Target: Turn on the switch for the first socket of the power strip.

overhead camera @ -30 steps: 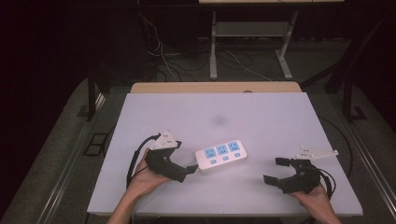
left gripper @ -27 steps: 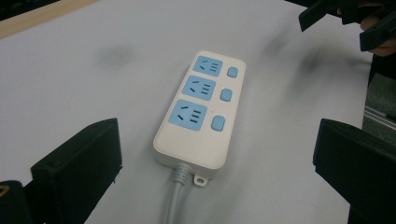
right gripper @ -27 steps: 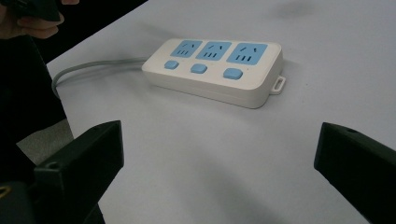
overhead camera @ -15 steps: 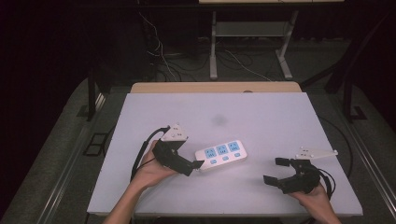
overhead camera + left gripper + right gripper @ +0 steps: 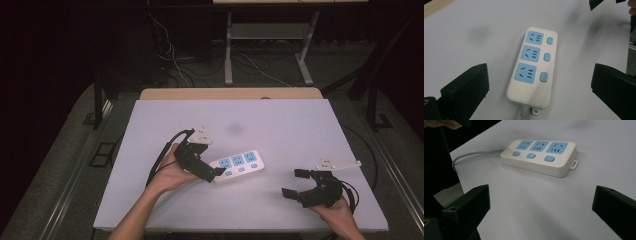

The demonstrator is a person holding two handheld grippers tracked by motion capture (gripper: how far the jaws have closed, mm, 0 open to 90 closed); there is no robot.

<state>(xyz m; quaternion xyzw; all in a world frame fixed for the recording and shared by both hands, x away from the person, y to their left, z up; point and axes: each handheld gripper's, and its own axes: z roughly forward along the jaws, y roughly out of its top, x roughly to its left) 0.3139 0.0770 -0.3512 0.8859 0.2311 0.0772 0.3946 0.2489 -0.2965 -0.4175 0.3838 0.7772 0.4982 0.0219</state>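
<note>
We're lining up on the power strip (image 5: 532, 67), lying flat mid-table. Our left gripper (image 5: 212, 173) hangs over its cord end, jaws wide open, nothing held. Right gripper (image 5: 295, 184) waits well apart, open too. Next we'd lower and pinch the sides squarely.

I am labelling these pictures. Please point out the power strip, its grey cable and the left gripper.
power strip (image 5: 532, 67), left gripper view, white top face.
grey cable (image 5: 474, 155), right gripper view, middle.
left gripper (image 5: 216, 172), high view, between fingertips.

White power strip (image 5: 532, 67) with 3 blue sockets, flat on white table (image 5: 474, 30), between wide-apart jaws, apparently untouched
</note>
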